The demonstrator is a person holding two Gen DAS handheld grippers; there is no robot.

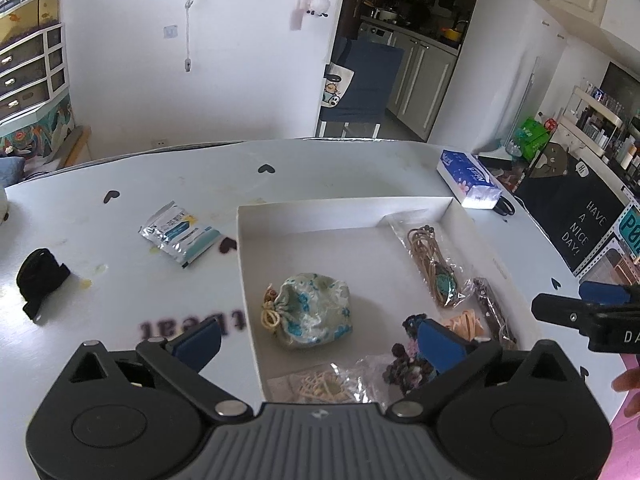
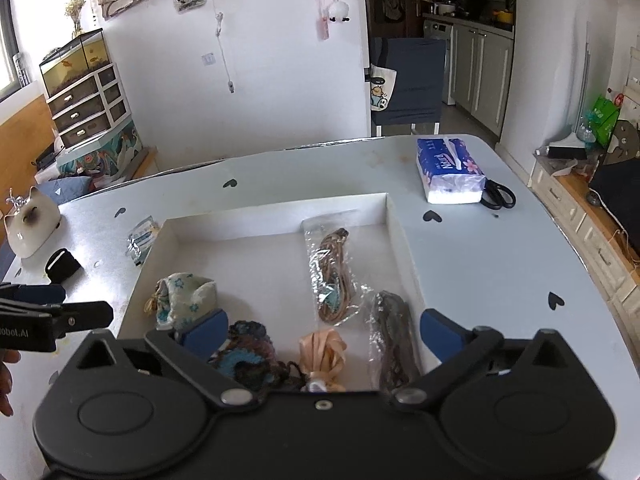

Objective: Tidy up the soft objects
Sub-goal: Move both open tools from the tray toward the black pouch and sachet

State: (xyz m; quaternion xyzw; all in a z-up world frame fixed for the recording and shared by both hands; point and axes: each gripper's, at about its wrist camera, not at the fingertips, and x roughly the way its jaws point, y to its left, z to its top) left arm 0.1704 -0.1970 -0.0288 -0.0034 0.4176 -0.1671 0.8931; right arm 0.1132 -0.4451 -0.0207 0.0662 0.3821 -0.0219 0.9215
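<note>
And here's the drawstring pouch (image 1: 310, 311), pale green with blue flowers, lying in the white box (image 1: 340, 212) on its floor at about seven o'clock, cord knot toward the left wall. At five o'clock from it, near the front edge, sits a dark crocheted piece (image 2: 248, 350), and just beside that a coil of peach ribbon (image 2: 324, 350). Over at three o'clock, along the right wall, a clear bag of tan cord (image 1: 434, 264) lies lengthwise, and beside it a second clear bag with something dark and long (image 2: 394, 340) inside. One more clear bag with a pale woven item (image 1: 320, 386) shows at the box's near edge in the left wrist view.

The left gripper (image 1: 320, 344) hangs over the front of the box with its jaws spread wide; nothing is between the blue pads, and the pouch lies apart beyond them. The right gripper (image 2: 320, 334) is the same story: jaws fully apart, gripping nothing, with the crocheted piece and ribbon lying loose on the box floor below.

Outside the box, on the table (image 1: 360, 164), a silver foil packet (image 1: 180, 236) lies at nine o'clock, and further left a black strap (image 1: 40, 280). At one o'clock there's a blue tissue pack (image 2: 448, 170) with black scissors (image 2: 500, 196) touching its right end. A cat-shaped ceramic figure (image 2: 30, 224) sits at the far left edge
</note>
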